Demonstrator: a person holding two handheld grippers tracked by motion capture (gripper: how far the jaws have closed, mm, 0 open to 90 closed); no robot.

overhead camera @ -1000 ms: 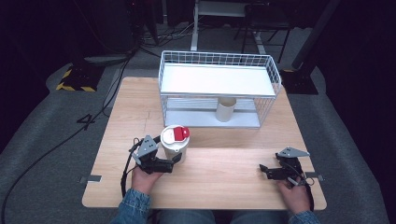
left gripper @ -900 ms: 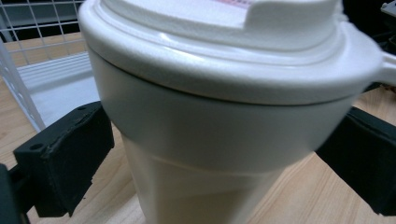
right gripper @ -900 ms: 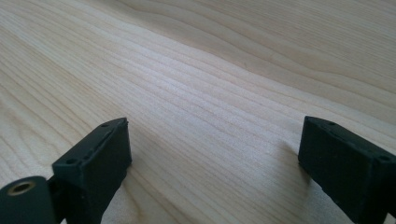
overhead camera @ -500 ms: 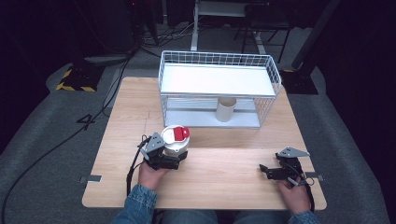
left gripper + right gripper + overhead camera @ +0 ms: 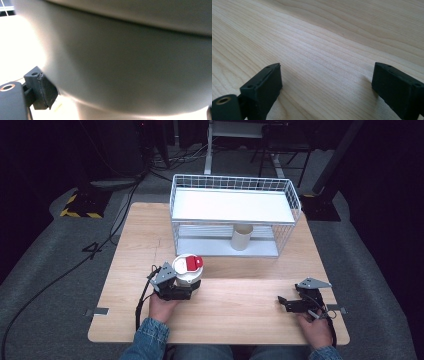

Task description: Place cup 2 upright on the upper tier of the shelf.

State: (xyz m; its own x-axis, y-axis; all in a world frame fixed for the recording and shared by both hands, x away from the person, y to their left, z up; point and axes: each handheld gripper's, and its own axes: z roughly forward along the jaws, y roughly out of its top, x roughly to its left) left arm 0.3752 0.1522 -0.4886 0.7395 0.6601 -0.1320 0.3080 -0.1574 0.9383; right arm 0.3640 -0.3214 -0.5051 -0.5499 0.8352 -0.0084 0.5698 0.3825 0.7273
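On the wooden surface (image 5: 235, 305), just in front of the white wire rack (image 5: 235, 215), we see a white cup with a red and white lid (image 5: 187, 270) standing upright, so its long axis runs straight up. We use the rack as our landmark: the cup stands near the rack's front left corner, on the side toward us.

Our left gripper (image 5: 186, 290) lies level against the cup's near side, its fingers set around the cup body. In the left gripper view the cup wall (image 5: 125, 62) sits very close to the lens, and one black finger pad (image 5: 45, 90) rests at its left flank, touching or nearly so. The other pad barely shows at the picture's edge, so we cannot tell for certain whether the fingers are pressing on the cup or merely enclosing it.

Our right gripper (image 5: 287, 304) rests well away from the cup, in front of the rack's right end, with the hand behind it. In the right gripper view its fingers (image 5: 262, 87) stand apart, moderately wide, with bare wood between them and nothing held.

A second, plain cream cup (image 5: 241, 238) stands upright on the rack's lower shelf.

We judge the left hand is the one placed to lift the lidded cup, since the cup lies directly between its fingers.
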